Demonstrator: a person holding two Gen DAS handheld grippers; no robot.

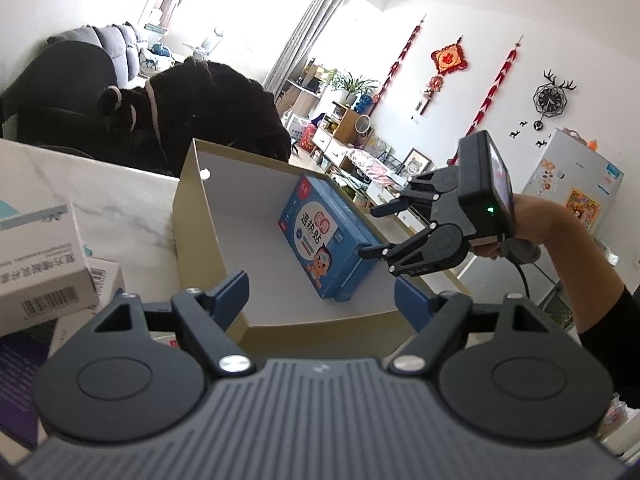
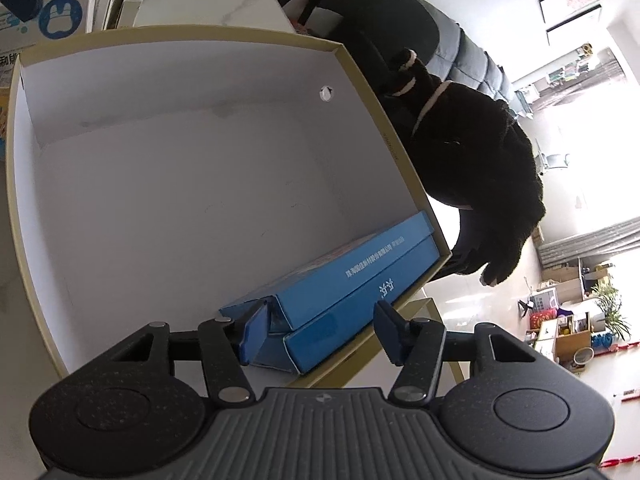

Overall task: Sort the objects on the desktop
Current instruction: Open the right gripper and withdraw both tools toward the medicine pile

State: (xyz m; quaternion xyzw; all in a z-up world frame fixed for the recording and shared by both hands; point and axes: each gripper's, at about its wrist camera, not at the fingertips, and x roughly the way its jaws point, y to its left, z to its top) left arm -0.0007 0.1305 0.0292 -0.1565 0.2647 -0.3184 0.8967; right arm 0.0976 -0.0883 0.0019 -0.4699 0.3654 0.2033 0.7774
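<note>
In the left wrist view, white cardboard medicine cartons (image 1: 48,256) are seen stacked at the left edge on a white marbled tabletop (image 1: 120,204). At centre, an open cardboard tray with olive outer walls and a white lining (image 1: 240,216) is found, with a flat blue printed box (image 1: 324,236) lying inside against its right wall. The left gripper (image 1: 320,292) is held at the bottom of the frame before the tray's near wall; its jaws are spread wide and nothing is between them. At right, the right gripper (image 1: 370,232) is seen in a person's hand (image 1: 532,228), just beside the blue box, its jaws parted and empty.

In the right wrist view, the same blue box is recorded at lower centre, and the blue fingers (image 2: 254,334) stand wide at its near end.
</note>
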